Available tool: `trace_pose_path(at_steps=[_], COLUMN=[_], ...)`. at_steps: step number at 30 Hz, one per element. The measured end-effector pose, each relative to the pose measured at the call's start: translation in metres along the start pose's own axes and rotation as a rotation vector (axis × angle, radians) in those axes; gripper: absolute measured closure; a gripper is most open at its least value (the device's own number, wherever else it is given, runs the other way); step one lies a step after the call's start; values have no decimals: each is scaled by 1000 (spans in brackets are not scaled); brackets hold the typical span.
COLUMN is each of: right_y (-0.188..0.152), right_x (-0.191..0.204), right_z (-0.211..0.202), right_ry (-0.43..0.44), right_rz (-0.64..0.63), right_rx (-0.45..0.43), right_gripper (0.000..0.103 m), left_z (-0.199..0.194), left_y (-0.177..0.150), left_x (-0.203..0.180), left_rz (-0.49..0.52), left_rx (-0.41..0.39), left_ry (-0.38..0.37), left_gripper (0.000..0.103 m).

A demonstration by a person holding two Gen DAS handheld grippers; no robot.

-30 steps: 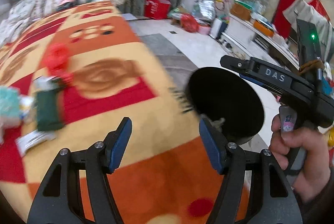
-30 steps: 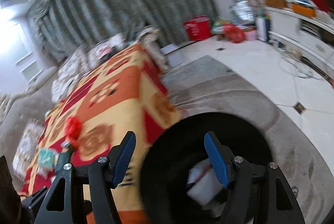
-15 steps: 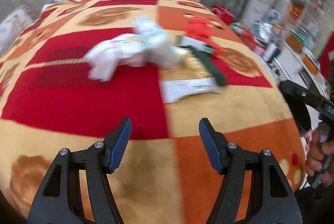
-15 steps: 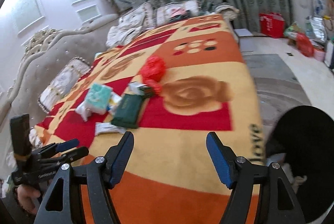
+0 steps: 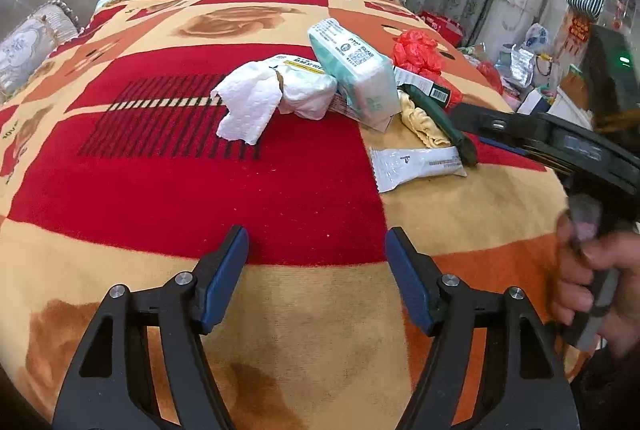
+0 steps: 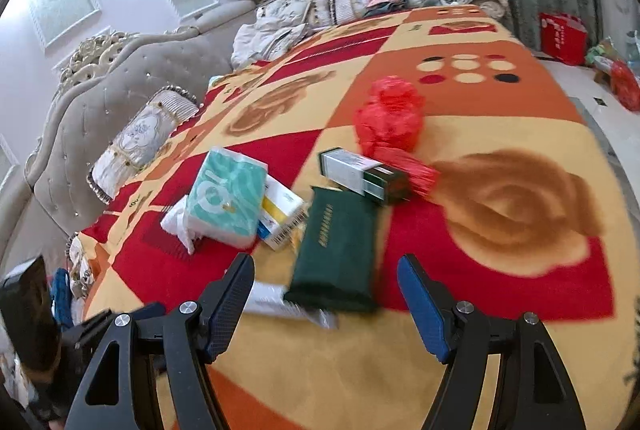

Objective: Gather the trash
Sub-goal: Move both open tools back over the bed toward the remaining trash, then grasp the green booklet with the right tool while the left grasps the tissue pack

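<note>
I held both tongs, the left [image 5: 316, 270] and the right [image 6: 326, 302], empty with jaws opening above the bed [image 5: 280, 197], because the trash lay heaped mid-blanket: tissue [image 5: 248, 105], wrapper [image 5: 416, 165] and green pouch [image 6: 340, 246] nearest for grabbing.

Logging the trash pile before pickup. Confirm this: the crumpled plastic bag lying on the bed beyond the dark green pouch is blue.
The colour is wrong. The crumpled plastic bag is red, not blue. As stated, it lies on the bed beyond the dark green pouch. The right wrist view shows it plainly, and the left wrist view shows the same red bag.
</note>
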State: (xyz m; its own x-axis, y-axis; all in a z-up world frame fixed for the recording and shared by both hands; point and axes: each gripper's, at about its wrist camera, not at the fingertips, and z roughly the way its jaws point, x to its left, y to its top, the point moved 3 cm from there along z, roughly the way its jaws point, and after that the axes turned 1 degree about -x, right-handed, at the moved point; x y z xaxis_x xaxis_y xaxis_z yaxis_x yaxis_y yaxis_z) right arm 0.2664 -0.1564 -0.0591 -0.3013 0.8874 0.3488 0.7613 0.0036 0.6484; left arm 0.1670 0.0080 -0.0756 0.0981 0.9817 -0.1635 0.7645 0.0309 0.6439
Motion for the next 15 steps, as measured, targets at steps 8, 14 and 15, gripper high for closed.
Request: trace_pose_path(at_steps=[8,14,15], right_y=[4,2,2], right_x=[-9,-7,-8], right_z=[22,24,24], right_ry=[7,17,18], right_rz=[24,10,9], right_rx=[56,67,67], right_gripper=[31,50,52], left_z=[-2,-2,-2], left_y=[1,1,2], left_x=[0,1,1], left_rz=[-18,-22,-23], left_rx=[-3,-5,-5], left_ry=[-25,-31,-32], left_gripper=[31,31,31])
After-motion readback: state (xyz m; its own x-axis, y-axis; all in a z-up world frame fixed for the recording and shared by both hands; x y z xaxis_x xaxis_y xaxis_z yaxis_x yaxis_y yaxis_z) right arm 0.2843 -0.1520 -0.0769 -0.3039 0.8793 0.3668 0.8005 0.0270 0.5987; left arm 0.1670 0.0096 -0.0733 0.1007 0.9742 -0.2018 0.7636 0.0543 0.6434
